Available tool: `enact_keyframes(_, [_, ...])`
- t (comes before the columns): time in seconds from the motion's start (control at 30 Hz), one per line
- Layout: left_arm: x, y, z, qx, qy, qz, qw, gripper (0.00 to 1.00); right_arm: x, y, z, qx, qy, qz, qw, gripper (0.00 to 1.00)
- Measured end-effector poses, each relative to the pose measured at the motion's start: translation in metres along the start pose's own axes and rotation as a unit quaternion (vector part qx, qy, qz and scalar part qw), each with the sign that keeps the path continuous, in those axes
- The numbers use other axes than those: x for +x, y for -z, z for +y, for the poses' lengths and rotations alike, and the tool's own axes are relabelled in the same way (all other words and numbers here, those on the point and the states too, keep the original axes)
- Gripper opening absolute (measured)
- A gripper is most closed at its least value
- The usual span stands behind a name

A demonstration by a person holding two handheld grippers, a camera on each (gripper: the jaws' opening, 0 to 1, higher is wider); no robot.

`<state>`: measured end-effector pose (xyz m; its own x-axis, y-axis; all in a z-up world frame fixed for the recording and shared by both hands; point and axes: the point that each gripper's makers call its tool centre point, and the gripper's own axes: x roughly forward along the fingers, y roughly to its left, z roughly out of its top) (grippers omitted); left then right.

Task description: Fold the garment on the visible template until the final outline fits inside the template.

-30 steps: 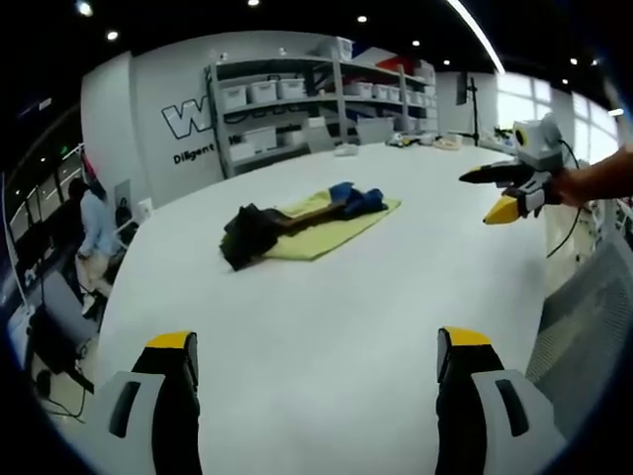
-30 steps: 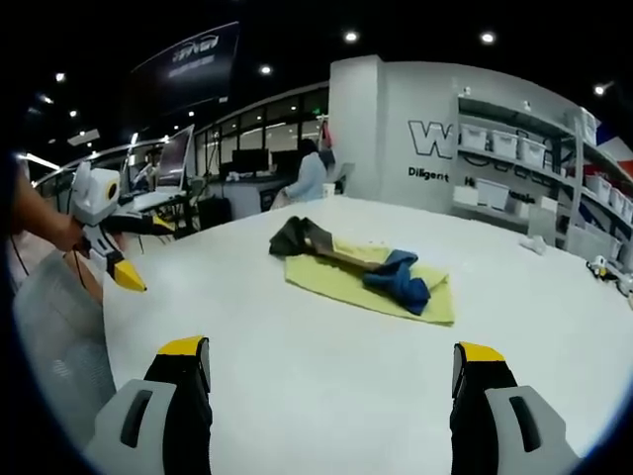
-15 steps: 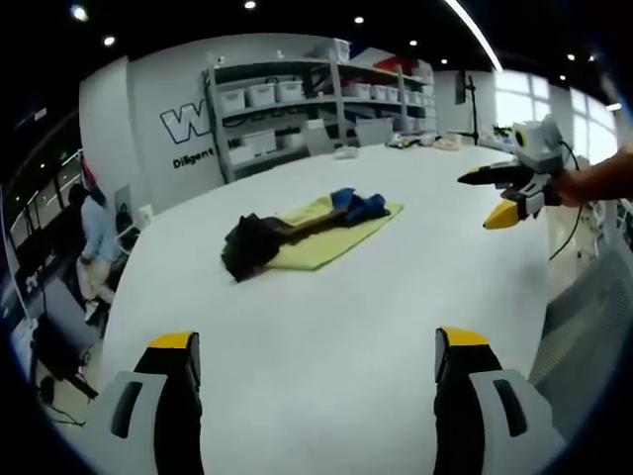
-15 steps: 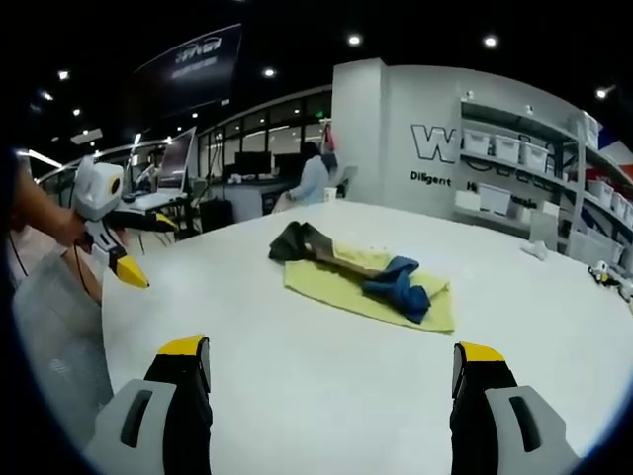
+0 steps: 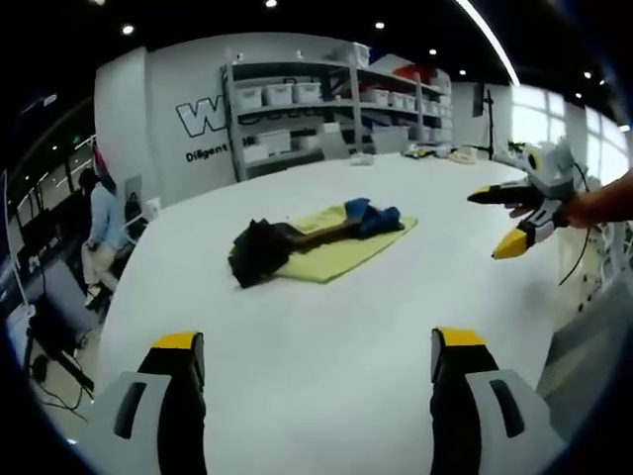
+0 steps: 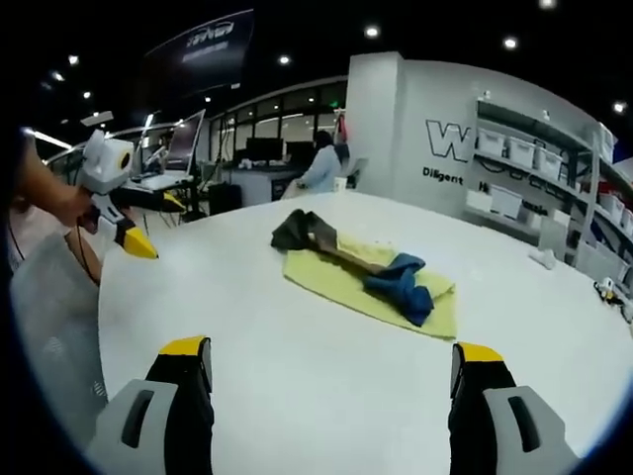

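A crumpled garment, dark at one end (image 5: 259, 247) and blue at the other (image 5: 373, 215), lies across a yellow-green template sheet (image 5: 341, 252) on the white table (image 5: 326, 346). In the right gripper view the same garment (image 6: 396, 282) rests on the template (image 6: 331, 282), its dark end hanging off the sheet. My left gripper (image 5: 316, 381) is open, well short of the garment, with nothing between its jaws. My right gripper (image 6: 321, 386) is open too and holds nothing. Each gripper also shows in the other's view: the right gripper (image 5: 514, 218) held off to the side, the left gripper (image 6: 134, 233) likewise.
Shelving with white bins (image 5: 326, 109) stands behind the table. A person (image 5: 101, 223) sits at desks beyond the far edge, seen also as a person (image 6: 321, 168) in the right gripper view. A grey chair back (image 6: 54, 327) is near the table edge.
Both cameras have shifted slightly; the garment and template sit a little lower in view. Neither gripper has touched the garment and both stay open.
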<state>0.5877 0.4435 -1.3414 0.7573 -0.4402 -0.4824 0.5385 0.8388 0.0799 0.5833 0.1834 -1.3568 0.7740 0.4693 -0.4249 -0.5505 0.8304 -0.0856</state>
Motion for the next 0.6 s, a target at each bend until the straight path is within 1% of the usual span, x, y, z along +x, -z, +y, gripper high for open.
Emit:
enact_keyframes(0.07, [0.001,-0.002,0.001,-0.001,-0.002,0.000,1.0000,0.91,0.001,0.002,-0.004,-0.004,0.002,0.004,1.0000,0.96])
enact_keyframes(0.13, [0.004,-0.002,0.002,0.002,-0.006,0.003,1.0000,0.90,0.001,0.003,-0.007,0.004,0.000,0.005,1.0000,0.96])
enact_keyframes(0.23, [0.007,-0.001,0.002,-0.003,-0.008,0.007,0.9999,0.89,0.003,0.002,-0.008,0.004,-0.004,0.005,1.0000,0.94])
enact_keyframes(0.37, [0.014,-0.001,0.002,-0.005,-0.009,0.010,0.9999,0.87,0.008,-0.002,-0.012,-0.007,-0.009,0.004,0.9999,0.88])
enact_keyframes(0.43, [0.019,0.000,0.003,-0.005,-0.009,0.015,0.9998,0.86,0.010,-0.003,-0.015,-0.002,-0.008,0.004,1.0000,0.87])
enact_keyframes(0.53, [0.027,-0.005,0.004,-0.012,-0.009,0.014,0.9998,0.85,0.013,-0.001,-0.020,0.008,-0.005,0.008,0.9999,0.86])
enact_keyframes(0.6, [0.032,-0.008,0.004,-0.015,-0.007,0.011,0.9998,0.83,0.016,0.001,-0.022,0.005,-0.006,0.018,0.9998,0.86])
